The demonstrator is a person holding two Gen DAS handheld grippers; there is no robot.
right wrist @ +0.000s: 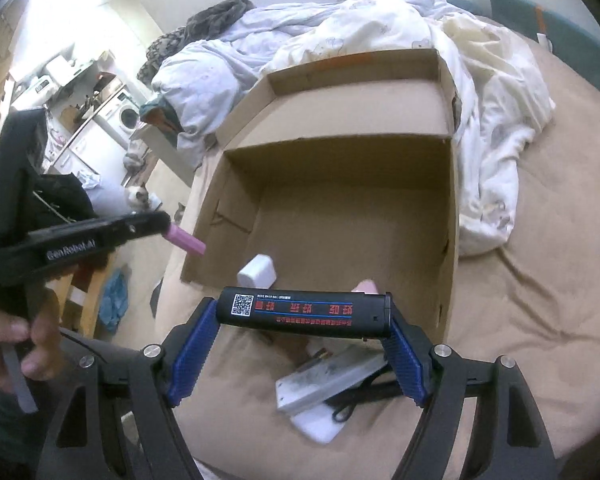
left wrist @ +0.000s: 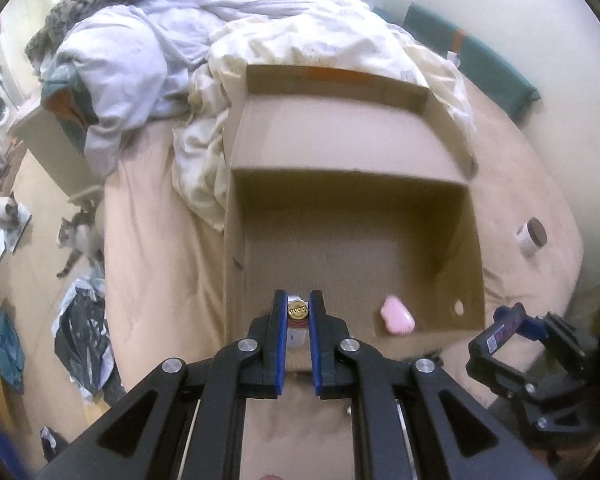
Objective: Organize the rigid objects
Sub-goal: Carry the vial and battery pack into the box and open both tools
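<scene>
My left gripper [left wrist: 299, 308] is shut on a small pink bottle [left wrist: 298, 312] with a round gold cap, held above the near left corner of an open cardboard box [left wrist: 348, 192]. In the right wrist view, the left gripper [right wrist: 162, 222] holds the same pink bottle [right wrist: 186, 240] over the box's [right wrist: 340, 160] left rim. My right gripper [right wrist: 304, 314] is shut on a long black case [right wrist: 304, 312] with a QR code and red lettering, gripped end to end just in front of the box. Inside the box lie a pink item [left wrist: 397, 315] and a white block [right wrist: 257, 272].
The box sits on a beige bed sheet beside a rumpled white duvet [left wrist: 204, 148]. A white jar with a brown lid [left wrist: 532, 236] lies at the right. A silvery flat item [right wrist: 328, 376], a white piece and a black cord lie under my right gripper. Cats [left wrist: 80, 236] stand on the floor.
</scene>
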